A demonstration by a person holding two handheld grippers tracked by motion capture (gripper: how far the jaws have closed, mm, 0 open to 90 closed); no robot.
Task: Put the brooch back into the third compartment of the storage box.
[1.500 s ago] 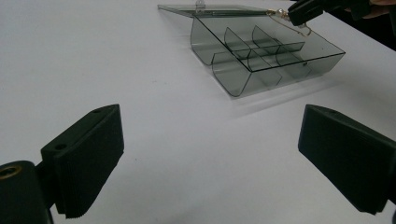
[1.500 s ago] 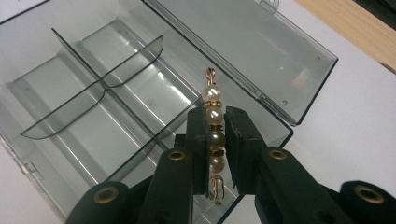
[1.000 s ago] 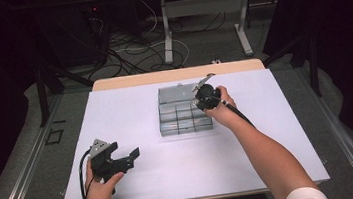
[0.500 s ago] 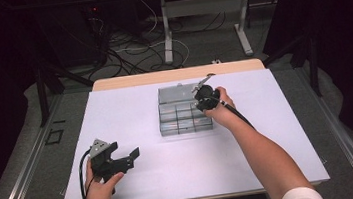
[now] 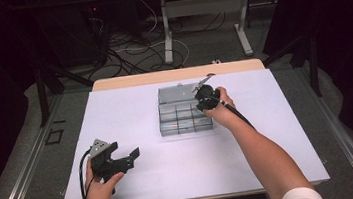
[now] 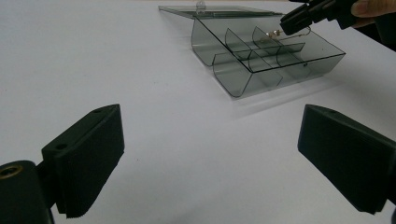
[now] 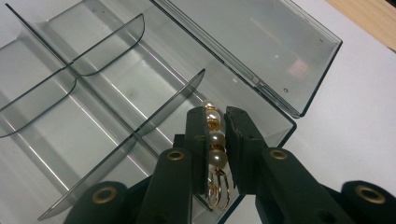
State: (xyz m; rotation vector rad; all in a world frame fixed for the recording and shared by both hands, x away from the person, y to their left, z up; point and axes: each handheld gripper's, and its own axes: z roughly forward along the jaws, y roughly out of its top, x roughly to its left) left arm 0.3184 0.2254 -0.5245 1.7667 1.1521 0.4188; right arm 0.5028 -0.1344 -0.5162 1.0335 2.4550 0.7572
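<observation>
A clear grey compartment box lies open in the middle of the white table, its lid folded flat behind it. My right gripper hovers over the box's back right compartment, shut on a string of pearls with gold rings. In the right gripper view the pearls sit pinched between the pads and the gold rings hang below, above the box floor. The left gripper view shows that gripper and the jewellery over the box. My left gripper rests open at the front left, holding nothing.
The box's other compartments look empty, split by curved dividers. The open lid lies on the white table sheet, with a strip of wooden edge behind. Cables and table legs sit on the floor beyond.
</observation>
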